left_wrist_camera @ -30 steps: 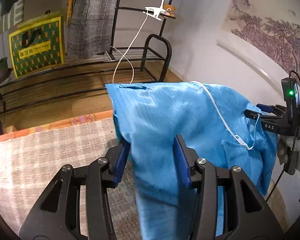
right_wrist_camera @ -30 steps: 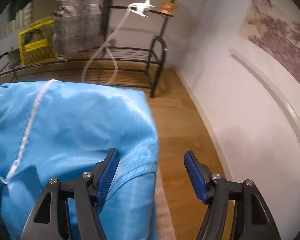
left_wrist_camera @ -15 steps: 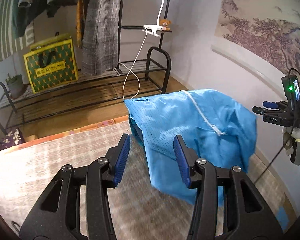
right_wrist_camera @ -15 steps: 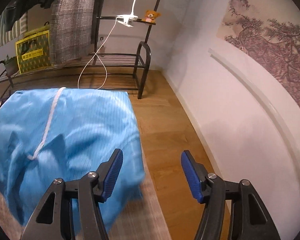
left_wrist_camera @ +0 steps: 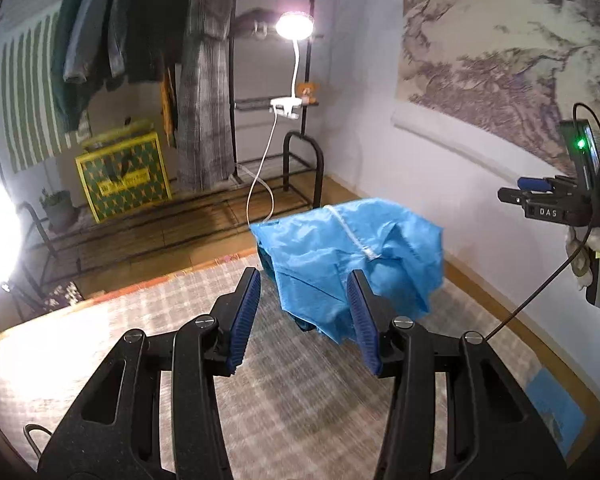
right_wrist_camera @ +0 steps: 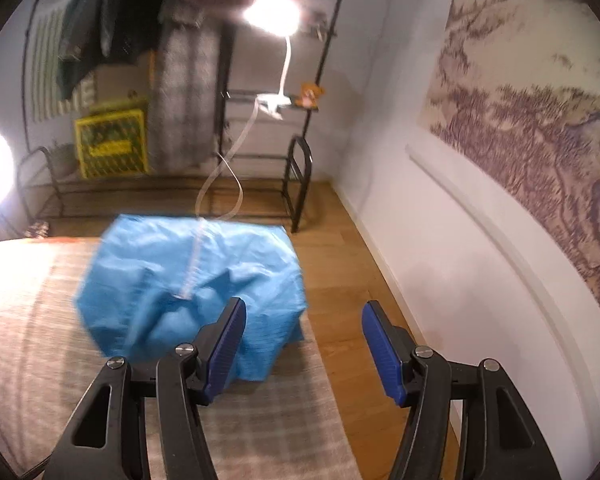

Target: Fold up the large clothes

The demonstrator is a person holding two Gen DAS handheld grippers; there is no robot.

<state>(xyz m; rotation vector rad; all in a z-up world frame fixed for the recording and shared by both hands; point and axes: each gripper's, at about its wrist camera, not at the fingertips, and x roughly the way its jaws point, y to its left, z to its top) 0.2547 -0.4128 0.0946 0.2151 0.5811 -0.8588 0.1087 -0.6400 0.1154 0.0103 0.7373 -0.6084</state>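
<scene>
A blue garment (left_wrist_camera: 352,248) with a white zipper strip (left_wrist_camera: 352,236) lies crumpled in a heap at the far right corner of a plaid-covered surface (left_wrist_camera: 180,304). My left gripper (left_wrist_camera: 304,280) hovers above and short of it, open, with nothing between its blue pads. In the right wrist view the same garment (right_wrist_camera: 188,280) sits ahead to the left. My right gripper (right_wrist_camera: 305,308) is open and empty, over the surface's right edge and the wood floor. The right gripper (left_wrist_camera: 556,204) also shows at the right rim of the left wrist view, held by a gloved hand (left_wrist_camera: 592,240).
A black clothes rack (left_wrist_camera: 300,160) with hanging clothes (left_wrist_camera: 140,32) stands beyond the surface. On it are a yellow-green bag (left_wrist_camera: 124,176) and a lit clip lamp (left_wrist_camera: 294,26) with a dangling white cord. A white wall with a scroll painting (right_wrist_camera: 540,120) runs along the right. Wood floor (right_wrist_camera: 340,264) lies between.
Both grippers rose and drew back from the blue garment. The cloth, between the left jaws a second ago, slipped free and settled into a heap on the surface.
</scene>
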